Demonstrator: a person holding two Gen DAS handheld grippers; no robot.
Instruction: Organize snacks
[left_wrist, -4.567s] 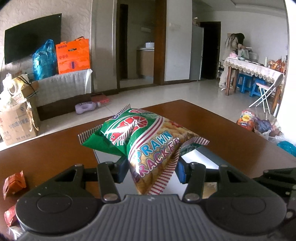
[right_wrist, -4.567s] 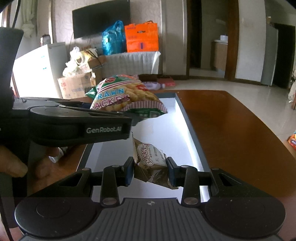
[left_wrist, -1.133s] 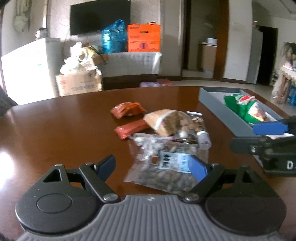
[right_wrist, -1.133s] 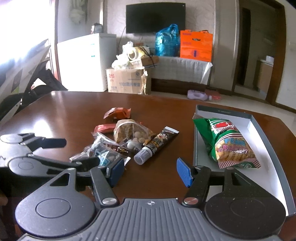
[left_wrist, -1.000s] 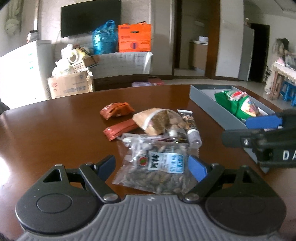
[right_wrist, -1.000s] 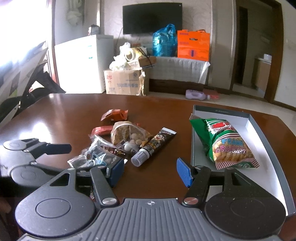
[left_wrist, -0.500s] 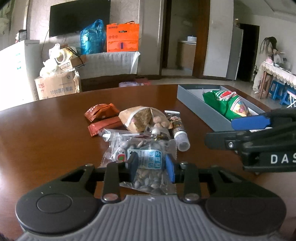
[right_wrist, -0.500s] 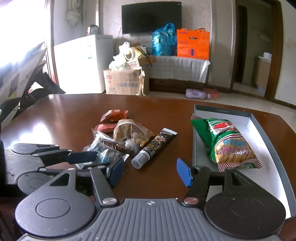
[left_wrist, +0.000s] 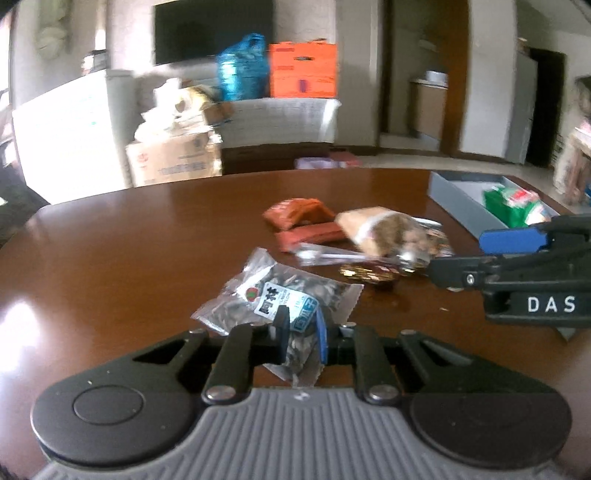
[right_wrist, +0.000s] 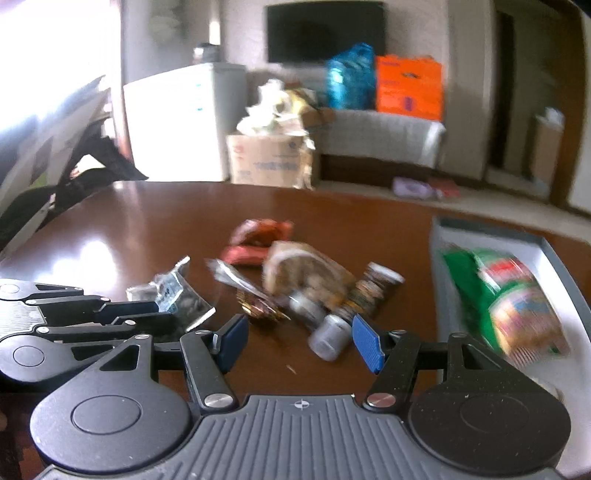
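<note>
left gripper (left_wrist: 300, 330) fingers just closed, pinching seed packet (left_wrist: 280, 295); right gripper (right_wrist: 297, 338) fingers apart, empty.

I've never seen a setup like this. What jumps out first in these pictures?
Probably the left tongs, low in the left view, which have just been closing and now pinch a clear packet of seeds on the brown table. Past it lies a small heap of snacks, with the right tongs open just in front of it. At the right, a green cracker bag lies in a grey tray.
</note>
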